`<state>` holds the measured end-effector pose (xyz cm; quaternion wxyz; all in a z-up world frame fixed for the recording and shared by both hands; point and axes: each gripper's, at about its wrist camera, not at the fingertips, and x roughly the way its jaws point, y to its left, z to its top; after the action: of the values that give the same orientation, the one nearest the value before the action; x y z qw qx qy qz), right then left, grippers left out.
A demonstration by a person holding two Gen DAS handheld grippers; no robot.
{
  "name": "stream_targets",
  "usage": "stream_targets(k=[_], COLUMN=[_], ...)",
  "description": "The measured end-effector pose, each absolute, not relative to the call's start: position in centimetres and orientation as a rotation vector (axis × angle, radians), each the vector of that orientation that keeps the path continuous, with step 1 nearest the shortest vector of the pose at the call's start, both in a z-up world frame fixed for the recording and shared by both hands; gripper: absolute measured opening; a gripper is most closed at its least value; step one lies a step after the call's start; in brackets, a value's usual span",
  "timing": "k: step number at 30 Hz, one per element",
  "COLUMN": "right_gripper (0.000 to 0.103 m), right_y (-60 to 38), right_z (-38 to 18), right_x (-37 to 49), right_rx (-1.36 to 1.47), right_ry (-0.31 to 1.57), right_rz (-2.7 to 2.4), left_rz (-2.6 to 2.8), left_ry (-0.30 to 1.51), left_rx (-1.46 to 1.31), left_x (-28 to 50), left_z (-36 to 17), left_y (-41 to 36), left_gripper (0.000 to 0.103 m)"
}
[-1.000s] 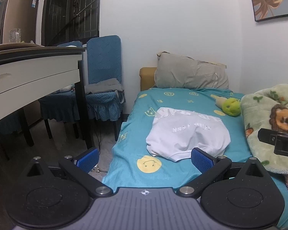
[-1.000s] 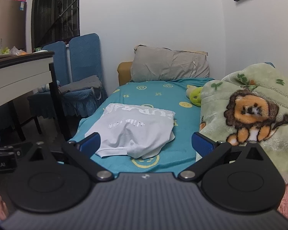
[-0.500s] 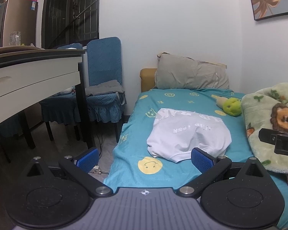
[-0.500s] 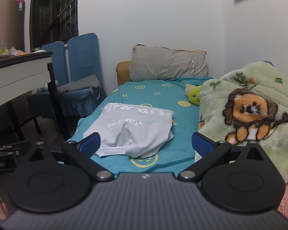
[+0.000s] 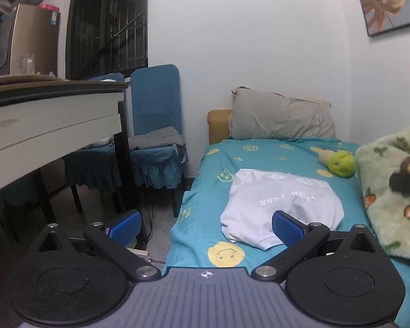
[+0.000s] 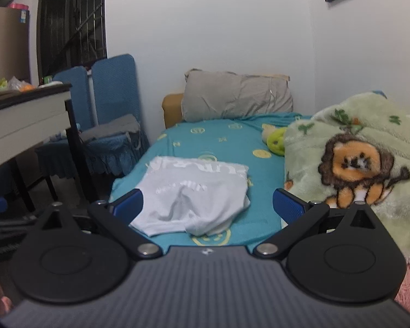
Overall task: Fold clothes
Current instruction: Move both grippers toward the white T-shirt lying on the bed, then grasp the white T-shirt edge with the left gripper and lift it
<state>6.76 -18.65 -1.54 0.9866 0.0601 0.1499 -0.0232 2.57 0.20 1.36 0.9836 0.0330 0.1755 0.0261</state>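
White T-shirt (image 6: 194, 191) lies mid-bed on the teal smiley sheet (image 6: 259, 164), at 12 o'clock from both tongs. Left gripper (image 5: 205, 224) and right gripper (image 6: 207, 205) stand spread wide, holding nothing, short of the bed. The shirt is already a compact, lumpy rectangle, print up, hem bulging. Any further fold should pinch the corners, not the bulge.

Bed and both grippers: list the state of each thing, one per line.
Left gripper: open, empty.
Right gripper: open, empty.
White shirt: folded, lying flat on the bed sheet.
Pillow: propped at the headboard.
Lion blanket: bunched up beside the shirt.
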Motion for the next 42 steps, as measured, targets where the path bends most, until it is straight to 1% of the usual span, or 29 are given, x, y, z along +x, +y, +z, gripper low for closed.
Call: stream_targets(k=[8, 15, 19, 23, 24, 25, 29, 32, 35, 37, 42], right_gripper=[0.103, 0.103, 0.103, 0.103, 0.103, 0.103, 0.103, 0.103, 0.103, 0.103, 0.103], right_y=[-16.5, -17.9, -19.0, -20.0, -20.3, -20.6, -22.2, -23.4, -24.8, -25.6, -25.8], right_z=[1.6, 1.5, 1.9, 2.6, 2.5, 2.3, 0.4, -1.0, -2.2, -3.0, -5.3], right_x=[6.2, 6.1, 7.4, 9.1, 9.6, 10.0, 11.5, 12.8, 13.9, 14.6, 16.7], right_rx=[0.123, 0.065, 0.080, 0.089, 0.083, 0.083, 0.135, 0.161, 0.206, 0.251, 0.251], right_ry=[0.247, 0.266, 0.294, 0.305, 0.305, 0.306, 0.327, 0.364, 0.394, 0.425, 0.479], right_rz=[-0.029, -0.049, -0.060, -0.068, -0.068, -0.072, -0.095, -0.098, -0.112, -0.118, -0.126], left_rz=[0.059, 0.025, 0.013, -0.045, -0.070, -0.086, -0.140, -0.168, -0.184, -0.212, -0.290], left_ry=[0.333, 0.324, 0.341, 0.419, 0.440, 0.457, 0.498, 0.534, 0.572, 0.575, 0.538], left_rx=[0.019, 0.014, 0.047, 0.152, 0.197, 0.249, 0.424, 0.520, 0.593, 0.618, 0.641], left_x=[2.3, 1.8, 2.4, 4.2, 4.8, 5.5, 8.9, 12.2, 15.7, 17.1, 18.8], left_z=[1.6, 1.1, 0.4, -1.2, -1.8, -2.4, -5.0, -7.1, -9.6, -11.1, -13.8], left_y=[1.8, 2.1, 1.4, -0.8, -1.7, -2.7, -5.6, -6.8, -7.0, -7.1, -8.0], left_gripper=[0.103, 0.103, 0.103, 0.103, 0.100, 0.098, 0.097, 0.090, 0.078, 0.067, 0.058])
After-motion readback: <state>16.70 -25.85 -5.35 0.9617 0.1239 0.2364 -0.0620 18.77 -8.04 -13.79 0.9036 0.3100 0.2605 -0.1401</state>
